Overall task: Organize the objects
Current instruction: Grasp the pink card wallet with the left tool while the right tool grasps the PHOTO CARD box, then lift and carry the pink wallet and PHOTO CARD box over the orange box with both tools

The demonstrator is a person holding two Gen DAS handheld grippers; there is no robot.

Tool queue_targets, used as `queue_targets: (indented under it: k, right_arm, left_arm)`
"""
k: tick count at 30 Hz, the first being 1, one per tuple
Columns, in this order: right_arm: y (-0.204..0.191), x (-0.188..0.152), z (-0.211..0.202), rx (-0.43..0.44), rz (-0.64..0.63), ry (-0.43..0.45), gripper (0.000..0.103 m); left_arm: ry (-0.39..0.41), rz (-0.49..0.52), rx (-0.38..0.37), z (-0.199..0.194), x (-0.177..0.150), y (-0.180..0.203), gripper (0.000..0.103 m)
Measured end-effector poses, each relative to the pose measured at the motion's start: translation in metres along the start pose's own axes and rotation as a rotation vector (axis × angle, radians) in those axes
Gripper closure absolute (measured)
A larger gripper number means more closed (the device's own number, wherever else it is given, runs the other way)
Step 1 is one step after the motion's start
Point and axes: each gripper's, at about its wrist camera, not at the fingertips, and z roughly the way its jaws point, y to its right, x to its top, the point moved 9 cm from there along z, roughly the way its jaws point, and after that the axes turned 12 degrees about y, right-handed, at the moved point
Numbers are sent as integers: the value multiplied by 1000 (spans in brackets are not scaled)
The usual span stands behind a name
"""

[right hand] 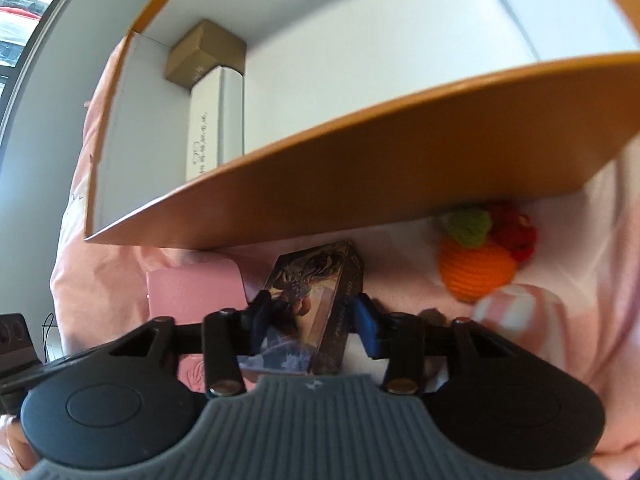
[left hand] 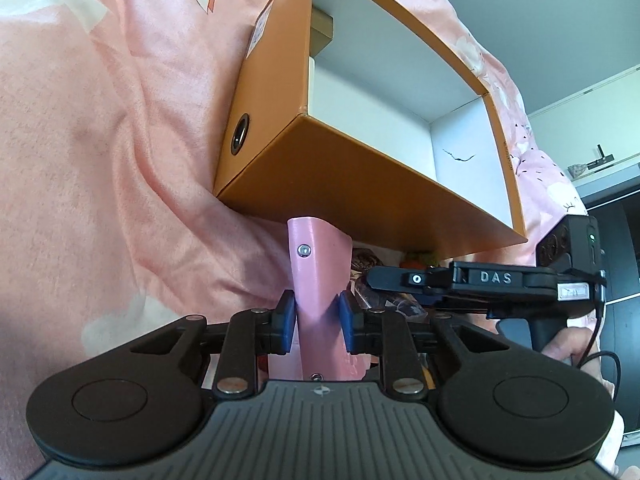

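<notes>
Left tool (left hand: pixel 316 312) clamped on pink case (left hand: pixel 318 268), just below orange box (left hand: pixel 360 184) on pink bedsheet (left hand: pixel 100 140). Right tool (right hand: pixel 310 320) straddles dark printed box (right hand: pixel 316 284) — grip not discernible; knitted orange (right hand: pixel 474 268) lies nearby.

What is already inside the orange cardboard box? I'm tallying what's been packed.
Inside the orange cardboard box, a small brown carton and a long white carton lie along one end wall. The near wall hides part of the floor.
</notes>
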Motion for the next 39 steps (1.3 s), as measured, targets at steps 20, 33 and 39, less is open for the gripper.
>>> queue_targets:
  k: [20,33,39]
  right_arm:
    - [-9,-3,5,65,0,-33,47]
    - [-20,3,-59,130,-22,75,79]
    - [-29,0,-99,156,-63,131,79]
  left_arm:
    - [46,20,12,6,-3,4,74]
    - [98,61,-47,-9,5,24,83]
    - [125,44,-116,-22,16,45,83]
